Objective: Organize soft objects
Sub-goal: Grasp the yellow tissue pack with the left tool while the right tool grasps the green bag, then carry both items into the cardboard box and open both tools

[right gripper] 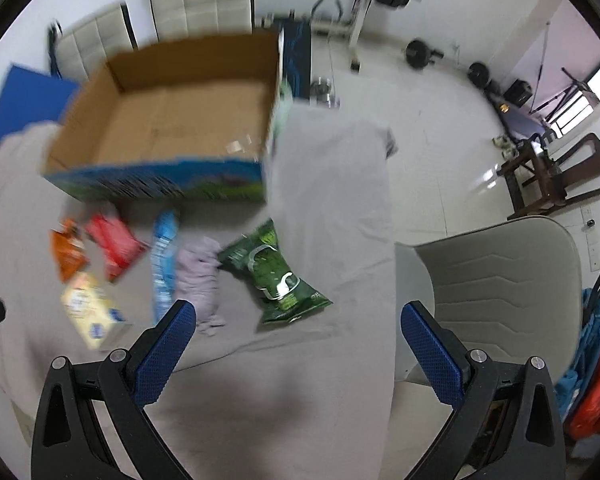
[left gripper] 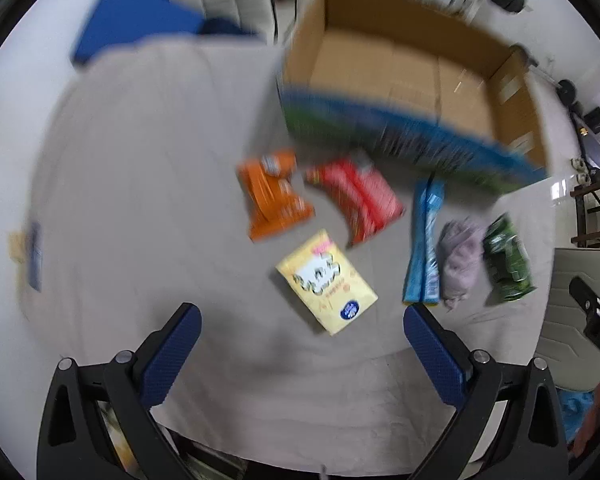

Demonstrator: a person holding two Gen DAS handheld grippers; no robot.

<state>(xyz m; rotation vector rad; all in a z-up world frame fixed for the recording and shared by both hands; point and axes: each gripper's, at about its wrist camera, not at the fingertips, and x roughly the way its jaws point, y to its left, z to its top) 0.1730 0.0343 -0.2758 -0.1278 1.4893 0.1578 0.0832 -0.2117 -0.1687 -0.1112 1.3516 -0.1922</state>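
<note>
Both views are smeared by motion. A grey cloth point(left gripper: 140, 184) covers the counter, and a cardboard box point(right gripper: 168, 120) with a blue and green printed front stands open at about 11 o'clock in the right wrist view, its inside plain brown.

Just in front of the box lies a loose row of soft things. In the left wrist view the orange packet point(left gripper: 274, 196) sits at about 12 o'clock, with the red packet point(left gripper: 358, 200) just beside it toward 1 o'clock. The yellow packet point(left gripper: 327, 282), flat with a printed picture and a blue round mark, lies nearest the left tongs point(left gripper: 302, 344). Toward 3 o'clock come the long blue packet point(left gripper: 424, 244), a crumpled lilac cloth point(left gripper: 460, 260) touching it, and the puffy green bag point(left gripper: 508, 258) with pinched ends.

The left tongs are spread wide with nothing between them. The right tongs point(right gripper: 298, 342) are likewise wide apart and hold nothing, with the green bag just ahead of them.
</note>
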